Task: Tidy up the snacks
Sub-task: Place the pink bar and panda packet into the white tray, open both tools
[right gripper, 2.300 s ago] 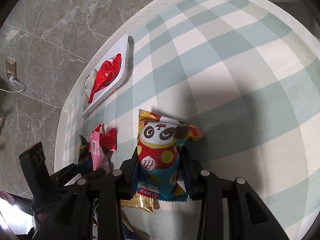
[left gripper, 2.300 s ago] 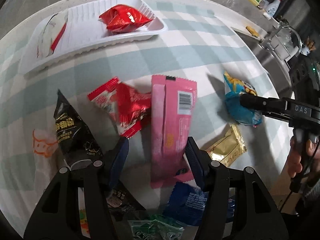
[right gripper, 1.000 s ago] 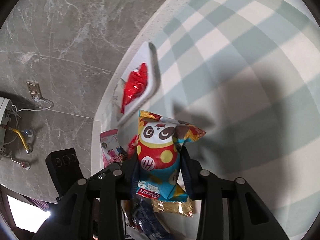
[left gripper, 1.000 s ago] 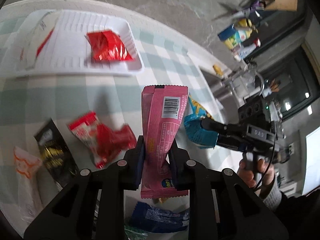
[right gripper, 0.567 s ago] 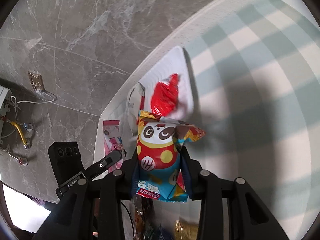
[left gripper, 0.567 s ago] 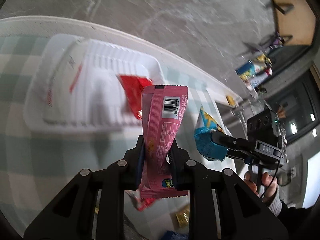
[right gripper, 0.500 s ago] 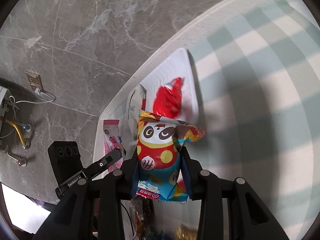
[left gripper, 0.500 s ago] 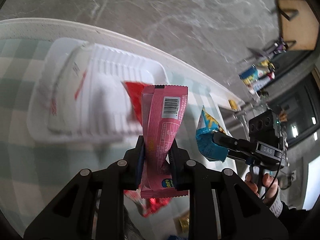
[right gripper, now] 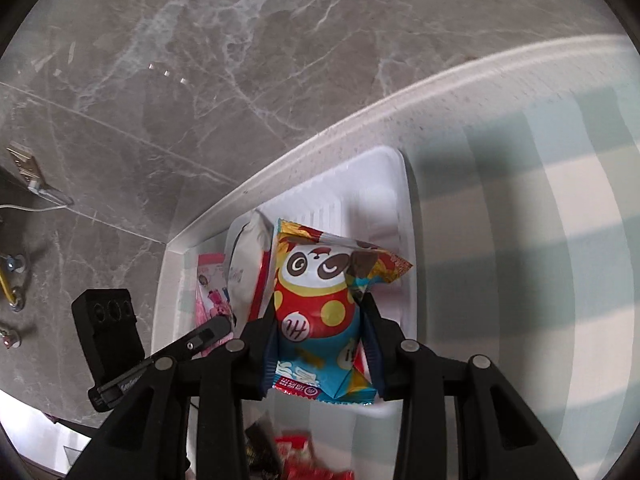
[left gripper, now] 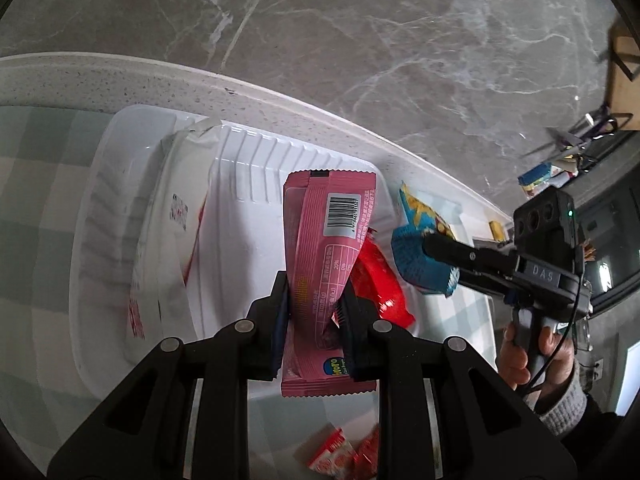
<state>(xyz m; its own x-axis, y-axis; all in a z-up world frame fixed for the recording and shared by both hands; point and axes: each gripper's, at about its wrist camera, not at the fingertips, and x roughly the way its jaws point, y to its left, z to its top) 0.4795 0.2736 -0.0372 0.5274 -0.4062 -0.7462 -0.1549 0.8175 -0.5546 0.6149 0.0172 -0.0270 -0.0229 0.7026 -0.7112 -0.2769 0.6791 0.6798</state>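
My left gripper [left gripper: 314, 292] is shut on a pink snack packet [left gripper: 328, 248], barcode side up, and holds it over the white ribbed tray [left gripper: 100, 184]. In the tray lie a white packet [left gripper: 160, 240] and a red packet [left gripper: 380, 280]. My right gripper [right gripper: 320, 312] is shut on a panda-print packet [right gripper: 316, 292] above the right part of the tray [right gripper: 404, 208]. The left wrist view shows that panda-print packet [left gripper: 416, 264] hanging just right of the pink one. In the right wrist view the pink packet [right gripper: 210, 284] shows at the left.
The tray sits at the back edge of the counter, against a grey marble wall [left gripper: 360, 40]. A green and white checked cloth [right gripper: 560, 240] covers the counter. Loose red packets [left gripper: 340, 452] lie on the cloth in front of the tray. A person's hand [left gripper: 528, 352] grips the right tool.
Both grippers have carried their packets from over the cloth to over the tray. The tray now fills the middle of both views. Neither grip has changed.
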